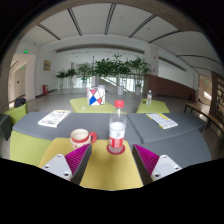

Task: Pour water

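Note:
A clear plastic water bottle (117, 129) with a red cap and a red-and-white label stands upright on a round red coaster (117, 150) on the yellow-green table panel (105, 172). A red and white cup (80, 139) stands to its left. My gripper (112, 160) is open and empty. Its purple-padded fingers (78, 159) sit wide apart just short of the bottle, which stands ahead of the gap between them.
The table (165, 128) has grey and yellow-green panels. A paper sheet (54, 118) lies at the left and a booklet (162, 121) at the right. Further back are a red-white-blue carton (96, 96), a small bottle (150, 97) and plants (110, 70) by the windows.

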`<state>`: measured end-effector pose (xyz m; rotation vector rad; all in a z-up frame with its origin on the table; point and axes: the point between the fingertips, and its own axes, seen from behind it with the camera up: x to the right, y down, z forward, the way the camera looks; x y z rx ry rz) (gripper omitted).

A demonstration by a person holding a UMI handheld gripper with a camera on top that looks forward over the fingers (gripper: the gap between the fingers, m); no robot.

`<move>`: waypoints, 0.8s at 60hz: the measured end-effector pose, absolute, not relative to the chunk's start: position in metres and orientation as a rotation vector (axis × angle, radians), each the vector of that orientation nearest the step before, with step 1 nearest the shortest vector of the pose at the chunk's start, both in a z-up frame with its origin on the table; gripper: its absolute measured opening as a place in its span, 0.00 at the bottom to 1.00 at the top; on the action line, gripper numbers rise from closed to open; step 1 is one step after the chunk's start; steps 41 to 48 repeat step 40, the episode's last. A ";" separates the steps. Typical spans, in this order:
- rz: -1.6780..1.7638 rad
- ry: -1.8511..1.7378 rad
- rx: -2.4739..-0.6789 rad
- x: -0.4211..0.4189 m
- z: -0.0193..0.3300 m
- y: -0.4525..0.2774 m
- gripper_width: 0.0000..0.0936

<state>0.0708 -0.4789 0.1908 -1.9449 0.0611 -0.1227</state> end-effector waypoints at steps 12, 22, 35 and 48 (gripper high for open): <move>-0.156 0.087 -1.977 0.045 0.213 -0.600 0.92; -0.141 0.102 -1.966 0.030 0.229 -0.664 0.91; -0.162 0.107 -1.928 0.031 0.246 -0.698 0.92; -0.156 0.107 -1.895 0.032 0.251 -0.699 0.91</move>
